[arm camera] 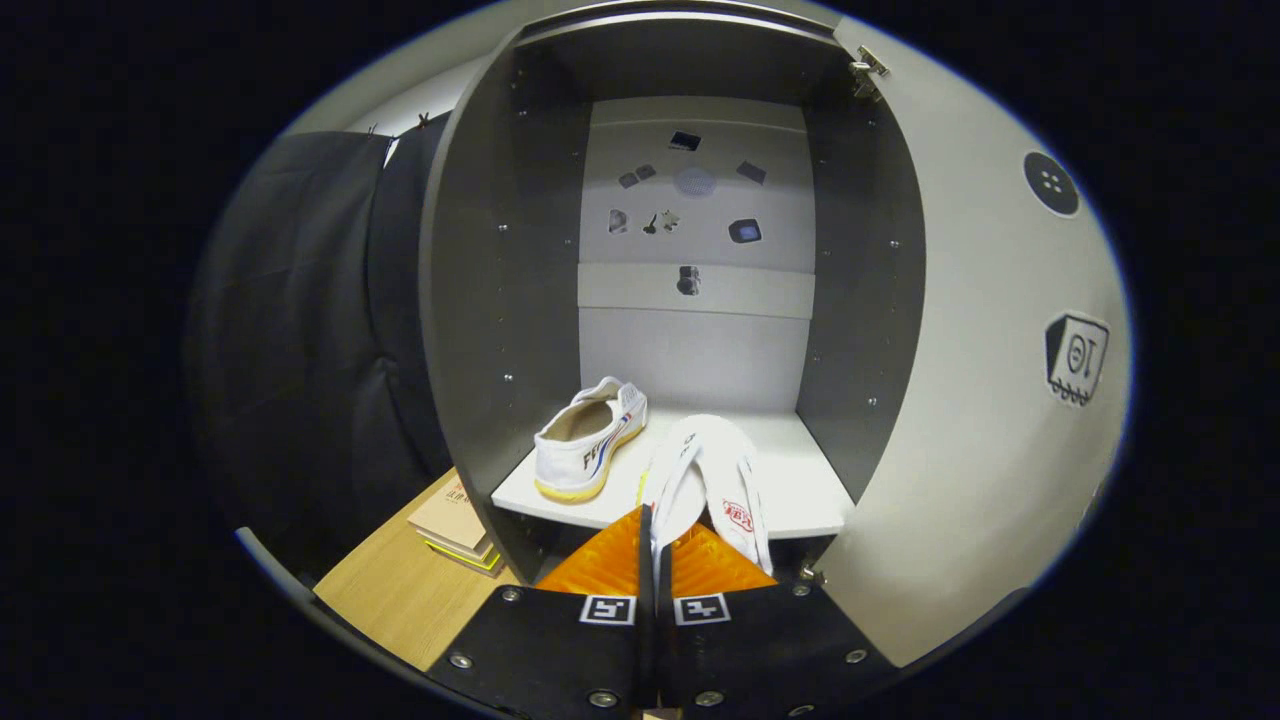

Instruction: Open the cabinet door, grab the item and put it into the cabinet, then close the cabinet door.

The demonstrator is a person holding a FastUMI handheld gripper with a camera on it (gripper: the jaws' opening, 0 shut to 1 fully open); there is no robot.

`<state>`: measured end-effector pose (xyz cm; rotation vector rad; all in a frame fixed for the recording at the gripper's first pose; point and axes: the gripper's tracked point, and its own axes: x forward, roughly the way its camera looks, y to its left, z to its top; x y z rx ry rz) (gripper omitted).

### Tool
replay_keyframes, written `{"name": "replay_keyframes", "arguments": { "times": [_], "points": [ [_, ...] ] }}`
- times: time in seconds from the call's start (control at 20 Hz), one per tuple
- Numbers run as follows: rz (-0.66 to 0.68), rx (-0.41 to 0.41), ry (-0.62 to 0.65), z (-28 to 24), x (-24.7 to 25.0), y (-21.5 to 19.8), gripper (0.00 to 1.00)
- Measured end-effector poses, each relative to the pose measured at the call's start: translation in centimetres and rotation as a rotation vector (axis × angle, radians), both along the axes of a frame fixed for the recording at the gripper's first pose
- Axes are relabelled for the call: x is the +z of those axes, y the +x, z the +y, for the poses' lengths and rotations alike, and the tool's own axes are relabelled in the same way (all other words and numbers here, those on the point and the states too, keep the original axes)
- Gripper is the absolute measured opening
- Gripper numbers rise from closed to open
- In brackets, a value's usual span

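The second shoe (pixel 712 480) is pinched by its edge in my closed gripper (pixel 655 545), hanging over the cabinet shelf (pixel 800 490) right of its mate (pixel 590 440). Placing step: next I release, then shut the door (pixel 980 380).

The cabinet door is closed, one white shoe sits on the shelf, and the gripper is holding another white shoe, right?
Not quite: the gripper view shows the cabinet door swung open. The rest holds: one white shoe sits on the shelf, and the gripper is shut on the other shoe.
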<state>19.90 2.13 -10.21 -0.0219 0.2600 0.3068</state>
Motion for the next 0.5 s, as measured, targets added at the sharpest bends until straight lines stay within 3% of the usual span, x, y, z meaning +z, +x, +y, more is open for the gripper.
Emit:
{"name": "replay_keyframes", "arguments": {
  "times": [0.3,0.5],
  "points": [
    [0.008,-0.001,-0.024,0.1,0.6,9.7,0.00],
    [0.063,-0.016,-0.068,-0.1,-1.6,15.6,0.00]
  ]
}}
